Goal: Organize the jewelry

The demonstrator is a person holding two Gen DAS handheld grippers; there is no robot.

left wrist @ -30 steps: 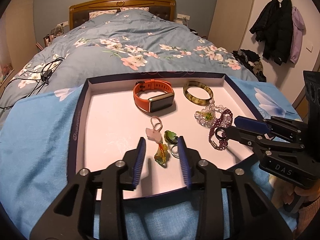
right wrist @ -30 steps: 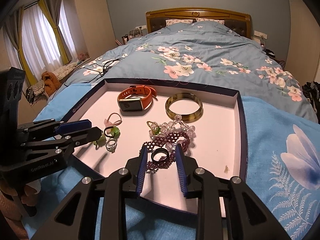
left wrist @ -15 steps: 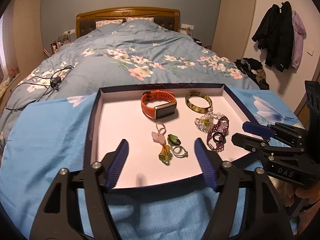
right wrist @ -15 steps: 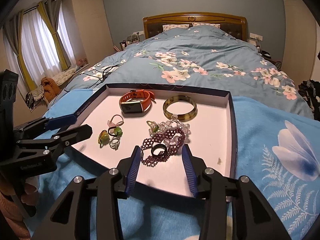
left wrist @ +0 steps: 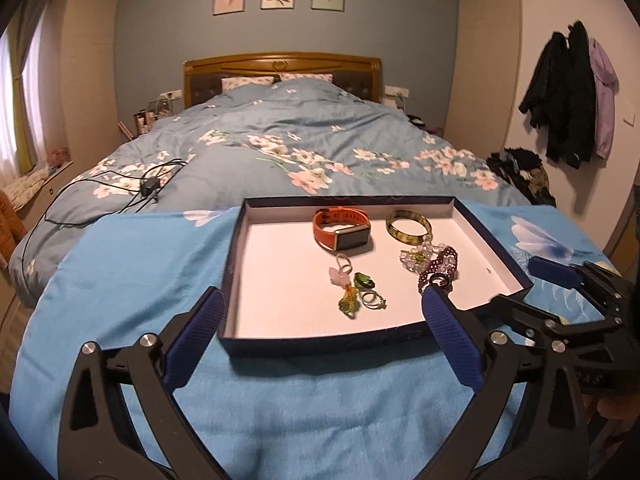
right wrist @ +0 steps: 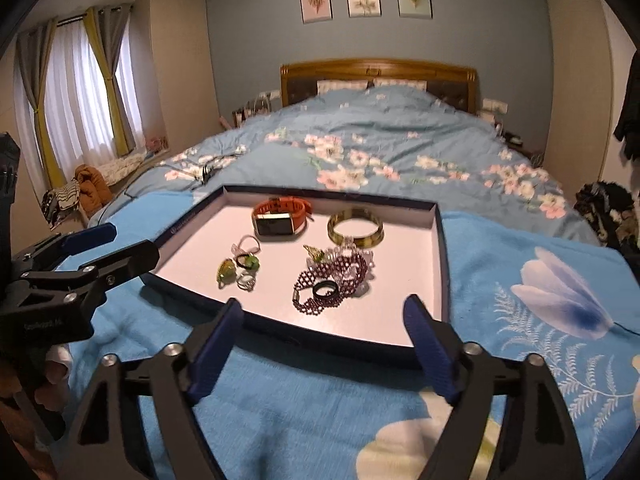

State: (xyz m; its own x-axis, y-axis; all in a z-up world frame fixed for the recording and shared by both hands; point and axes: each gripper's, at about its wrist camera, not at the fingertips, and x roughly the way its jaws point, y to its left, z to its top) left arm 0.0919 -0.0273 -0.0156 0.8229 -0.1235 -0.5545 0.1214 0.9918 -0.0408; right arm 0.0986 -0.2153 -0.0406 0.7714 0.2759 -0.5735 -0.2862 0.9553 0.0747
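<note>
A dark-rimmed box lid (left wrist: 236,272) (right wrist: 440,256) with a white floor lies on a light blue blanket. Inside it rest an orange smartwatch (left wrist: 342,228) (right wrist: 280,218), a green-brown bangle (left wrist: 408,226) (right wrist: 355,227), a purple bead bracelet (left wrist: 440,266) (right wrist: 332,278) with a black ring (right wrist: 325,290) on it, a clear bead bracelet (left wrist: 414,256), a pink pendant (left wrist: 338,276), green charms (left wrist: 362,280) (right wrist: 250,261) and a silver ring (left wrist: 374,300) (right wrist: 246,281). My left gripper (left wrist: 320,308) hovers before the lid's near edge, jaws opening wide, nothing between them. My right gripper (right wrist: 320,320) does likewise.
The blanket (left wrist: 132,280) covers the foot of a bed with a floral duvet (left wrist: 280,140). A black cable (left wrist: 148,188) lies on the duvet at left. Coats (left wrist: 568,96) hang on the right wall. Curtained windows (right wrist: 80,100) stand at left.
Both grippers have opened from nearly shut to wide and pulled back and up from the lid. The jewellery stays where it lay.
</note>
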